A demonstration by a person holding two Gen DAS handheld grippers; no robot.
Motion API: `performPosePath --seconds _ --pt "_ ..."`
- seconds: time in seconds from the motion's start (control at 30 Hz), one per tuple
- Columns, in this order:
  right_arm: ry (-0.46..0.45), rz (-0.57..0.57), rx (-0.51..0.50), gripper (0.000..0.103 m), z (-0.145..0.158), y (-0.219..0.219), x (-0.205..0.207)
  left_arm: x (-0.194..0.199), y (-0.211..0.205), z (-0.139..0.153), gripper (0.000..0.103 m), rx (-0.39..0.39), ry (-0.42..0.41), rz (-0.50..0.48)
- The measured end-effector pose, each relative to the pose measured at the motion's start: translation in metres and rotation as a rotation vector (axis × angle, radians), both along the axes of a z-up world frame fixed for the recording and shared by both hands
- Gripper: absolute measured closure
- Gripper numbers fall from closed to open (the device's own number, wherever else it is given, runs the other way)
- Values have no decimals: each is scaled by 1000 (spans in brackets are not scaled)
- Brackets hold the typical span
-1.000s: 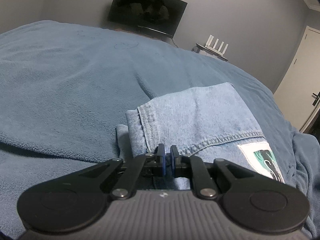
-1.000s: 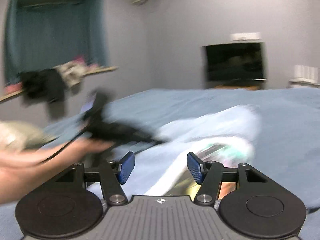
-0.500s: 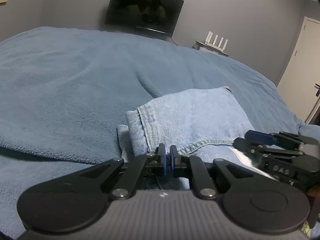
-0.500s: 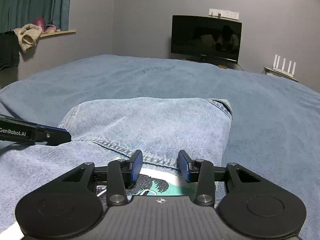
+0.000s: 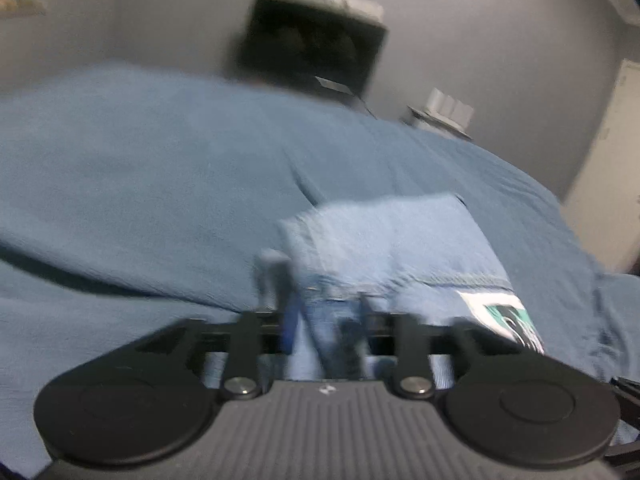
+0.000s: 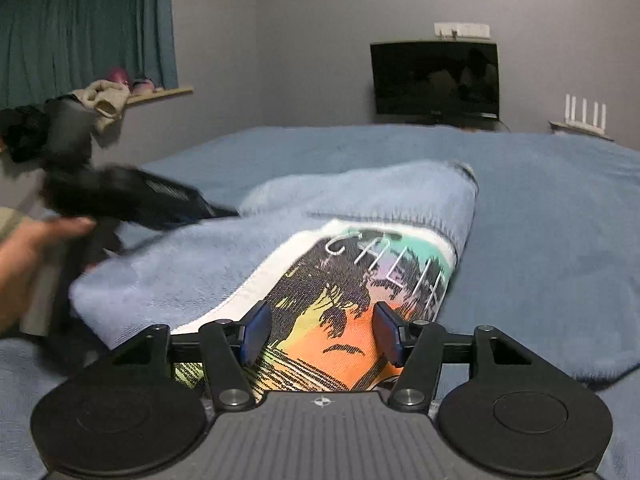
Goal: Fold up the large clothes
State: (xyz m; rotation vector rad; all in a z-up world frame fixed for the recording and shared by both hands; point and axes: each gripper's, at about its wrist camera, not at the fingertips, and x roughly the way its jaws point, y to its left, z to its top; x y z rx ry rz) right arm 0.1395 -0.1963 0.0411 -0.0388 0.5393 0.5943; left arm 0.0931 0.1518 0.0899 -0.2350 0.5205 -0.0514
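Note:
A folded light-blue denim garment lies on the bed, with a colourful palm-tree print patch on its near side. My left gripper is blurred and its jaws are opening. A denim edge shows between them, and the pads are not pressing it. In the right wrist view a hand holds that left gripper at the garment's left edge. My right gripper hovers just over the patch, and its jaws are opening with nothing gripped.
A blue blanket covers the whole bed. A dark TV hangs on the far wall, with a white router on a shelf beside it. Clothes pile on the window sill at left. A door stands at right.
My left gripper's jaws went from shut to apart, and it drew back from the denim edge. The right gripper left the left wrist view, sank towards the print patch, and its jaws widened.

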Motion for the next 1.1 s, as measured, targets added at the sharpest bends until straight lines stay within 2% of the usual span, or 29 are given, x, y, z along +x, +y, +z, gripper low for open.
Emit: performPosePath --seconds 0.1,0.17,0.23,0.33,0.4,0.47,0.5,0.6,0.67,0.77,0.87,0.93,1.03,1.1 --pt "-1 -23 -6 37 -3 8 3 -36 -9 21 31 144 -139 116" --pt "-15 -33 -19 36 -5 15 4 -55 -9 27 29 143 -155 116" --pt "-20 -39 -10 35 -10 16 3 -65 -9 22 29 91 -97 78" --pt "2 -35 14 35 -9 13 9 -68 -14 7 29 4 57 -9" --pt "43 -33 62 35 -4 4 10 -65 -22 -4 28 53 157 2" --pt "80 -42 132 36 1 -7 6 -62 -22 -13 24 90 215 27" --pt "93 -48 158 34 1 -11 5 -61 -16 -18 22 70 239 37" --pt "126 -79 187 26 1 -27 2 -56 8 -28 20 -55 301 94" --pt "153 -106 218 24 0 -41 3 -56 15 -31 20 -125 301 101" --pt "209 -138 289 21 -3 -61 7 -66 12 -27 20 -126 257 96" --pt "262 -161 359 18 -9 -76 12 -80 6 -17 20 -168 168 17" --pt "296 -170 387 16 -13 -79 16 -85 1 -15 20 -193 145 -40" --pt "344 -159 427 13 -20 -80 22 -82 -10 -20 19 -149 196 -80" --pt "364 -147 450 9 -25 -79 26 -79 -10 -26 12 -135 220 -78"
